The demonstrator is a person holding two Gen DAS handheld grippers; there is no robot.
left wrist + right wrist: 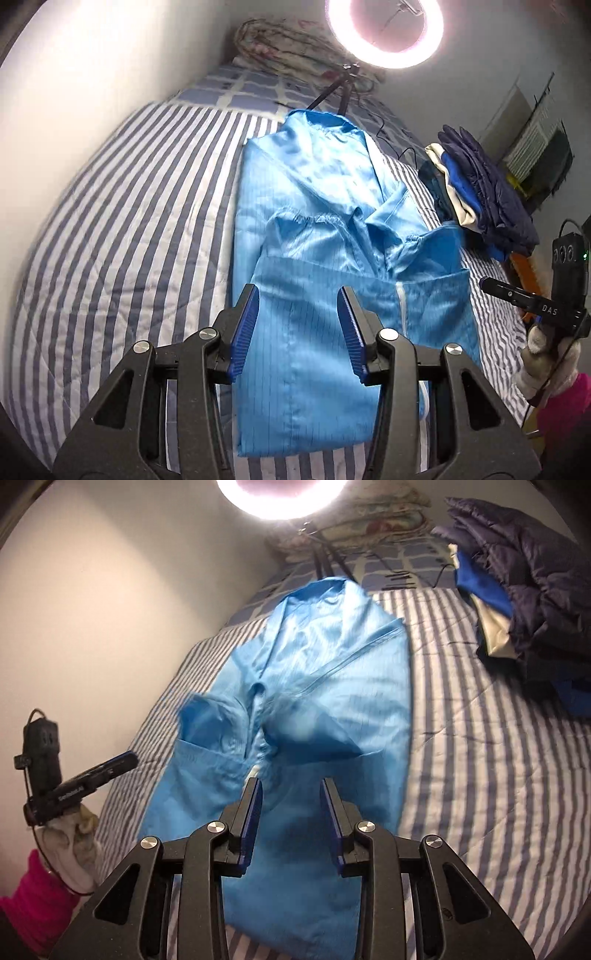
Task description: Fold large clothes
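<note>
A light blue coat (306, 184) (332, 664) lies lengthwise on the striped bed cover (129, 221) (480, 738), collar at the far end. Both sleeves are folded in across its body. My left gripper (298, 291) hovers over the coat's near half, jaws apart, with cloth showing below them but nothing pinched. My right gripper (290, 782) is over the same end, a little to the right, jaws also apart and holding nothing. Each gripper appears at the edge of the other's view, held by a gloved hand (543, 354) (70, 845) with a pink sleeve.
A pile of folded clothes (487, 195) (524, 590), topped by a navy padded jacket, sits on the bed's right side. A ring light (388, 33) (280, 494) on a tripod (325, 96) stands beyond the collar, by a floral quilt (295, 48). A pale wall (110, 609) runs along the left.
</note>
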